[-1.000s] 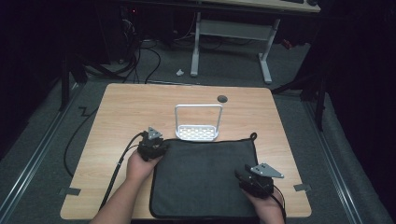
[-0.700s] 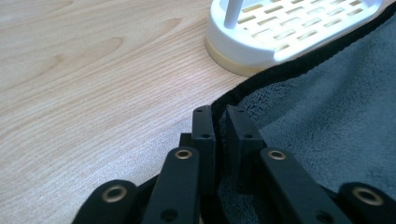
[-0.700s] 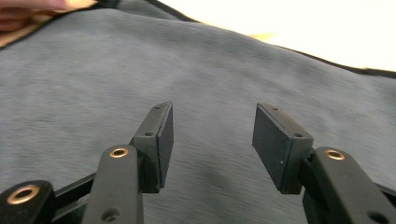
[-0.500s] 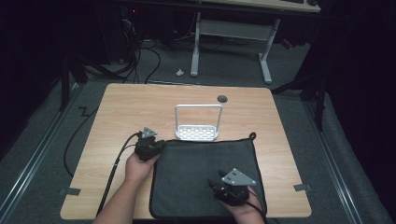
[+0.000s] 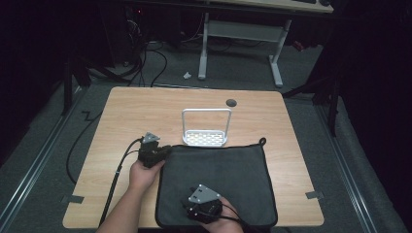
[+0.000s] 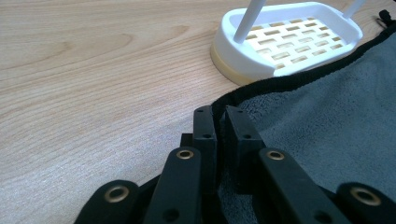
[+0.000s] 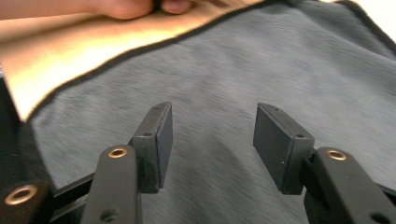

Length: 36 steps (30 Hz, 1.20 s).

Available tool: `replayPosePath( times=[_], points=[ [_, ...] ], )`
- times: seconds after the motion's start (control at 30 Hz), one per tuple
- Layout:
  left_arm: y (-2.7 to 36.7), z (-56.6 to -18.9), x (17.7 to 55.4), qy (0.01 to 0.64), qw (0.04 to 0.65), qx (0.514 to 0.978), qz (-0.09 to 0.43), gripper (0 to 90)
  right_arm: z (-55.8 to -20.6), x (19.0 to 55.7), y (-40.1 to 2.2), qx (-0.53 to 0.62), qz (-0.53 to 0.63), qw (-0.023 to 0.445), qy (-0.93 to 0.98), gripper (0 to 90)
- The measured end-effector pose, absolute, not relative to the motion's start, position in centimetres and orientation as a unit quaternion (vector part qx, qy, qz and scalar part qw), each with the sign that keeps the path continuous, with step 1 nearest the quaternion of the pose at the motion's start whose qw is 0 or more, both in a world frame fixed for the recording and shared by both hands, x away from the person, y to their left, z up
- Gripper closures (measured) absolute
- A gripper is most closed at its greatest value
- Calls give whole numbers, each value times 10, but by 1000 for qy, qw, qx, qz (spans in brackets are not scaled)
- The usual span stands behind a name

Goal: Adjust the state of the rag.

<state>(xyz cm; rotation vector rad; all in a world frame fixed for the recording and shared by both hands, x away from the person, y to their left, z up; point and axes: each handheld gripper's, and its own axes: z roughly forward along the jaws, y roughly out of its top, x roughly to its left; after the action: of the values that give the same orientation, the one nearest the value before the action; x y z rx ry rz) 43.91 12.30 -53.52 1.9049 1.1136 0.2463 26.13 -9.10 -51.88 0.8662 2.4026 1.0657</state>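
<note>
High view: a dark grey cloth (image 5: 216, 182) lies spread flat on the near half of the desk (image 5: 145, 109), its far edge just beside a white slotted rack (image 5: 205, 130) that stands near the desk's middle. The left gripper (image 5: 164, 151) sits at the cloth's far-left corner; the right gripper (image 5: 201, 209) hangs over the near edge of the cloth, left of its middle, with a hand behind it. Left gripper view: the jaws are clenched on the black-piped hem of the cloth (image 6: 317, 116), the hem running up between the two pads, so the corner is grasped; the rack (image 6: 285, 39) stands just beyond on bare wood. Right gripper view: the left hand (image 7: 140, 7) shows at the far edge of the frame; the jaws stand wide, released, with nothing between them, and grey pile (image 7: 261, 70) lies beneath; the picture is smeared, so I cannot tell whether the pads touch the fabric. Judgement on progress: the work looks like folding or lifting the cloth. One corner is secured; no fold or lift shows, the cloth is fully flat. Left to do: the right gripper needs a hold on a near edge or corner, then the fold or lift itself. Early stage.
</note>
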Motion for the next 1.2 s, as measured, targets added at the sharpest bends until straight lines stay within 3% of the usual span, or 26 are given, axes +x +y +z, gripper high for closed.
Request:
replayPosePath(
  times=[0.5,0.8,1.2],
  points=[
    [124,-536,440,454,445,767,93,830,-526,251,-22,260,391,126,874,509],
    [124,-536,440,455,444,766,93,829,-531,256,-17,274,378,103,878,464],
    [124,-536,440,454,446,767,90,828,-530,254,-19,275,376,111,878,749]
  ],
)
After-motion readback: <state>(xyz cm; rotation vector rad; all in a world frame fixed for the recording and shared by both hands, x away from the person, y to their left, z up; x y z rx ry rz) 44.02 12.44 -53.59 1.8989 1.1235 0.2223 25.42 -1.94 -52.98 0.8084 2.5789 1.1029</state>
